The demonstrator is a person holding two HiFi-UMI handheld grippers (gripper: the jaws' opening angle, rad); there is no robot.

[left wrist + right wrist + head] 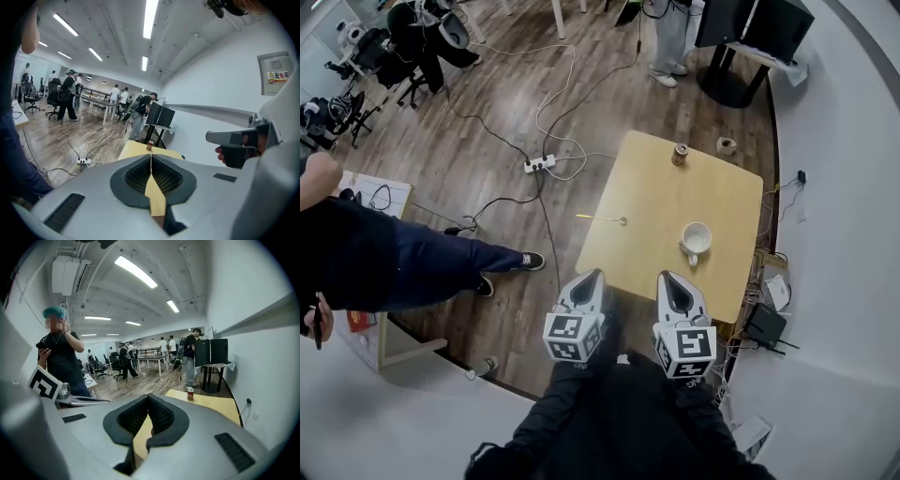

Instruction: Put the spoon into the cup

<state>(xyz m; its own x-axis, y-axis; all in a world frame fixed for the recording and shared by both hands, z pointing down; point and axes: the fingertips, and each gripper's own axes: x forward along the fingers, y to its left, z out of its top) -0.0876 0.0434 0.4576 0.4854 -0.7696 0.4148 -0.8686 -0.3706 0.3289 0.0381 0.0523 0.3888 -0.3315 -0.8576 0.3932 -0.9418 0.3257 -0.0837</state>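
A thin spoon (602, 219) lies on the left part of the light wooden table (656, 187), bowl end pointing right. A white cup (697, 239) stands upright to its right, near the table's front right. My left gripper (592, 276) hovers at the table's near edge, below the spoon, its jaws shut and empty (151, 158). Beside it my right gripper (668, 277) is over the near edge, just in front of the cup and to its left, pads meeting at the tip and holding nothing (148, 397). Neither spoon nor cup shows in the gripper views.
A small can (680, 155) and a small pale object (727, 145) stand at the table's far edge. A person in dark clothes (394, 258) stands to the left. A power strip with cables (539, 164) lies on the floor; more cables and boxes (764, 319) sit right of the table.
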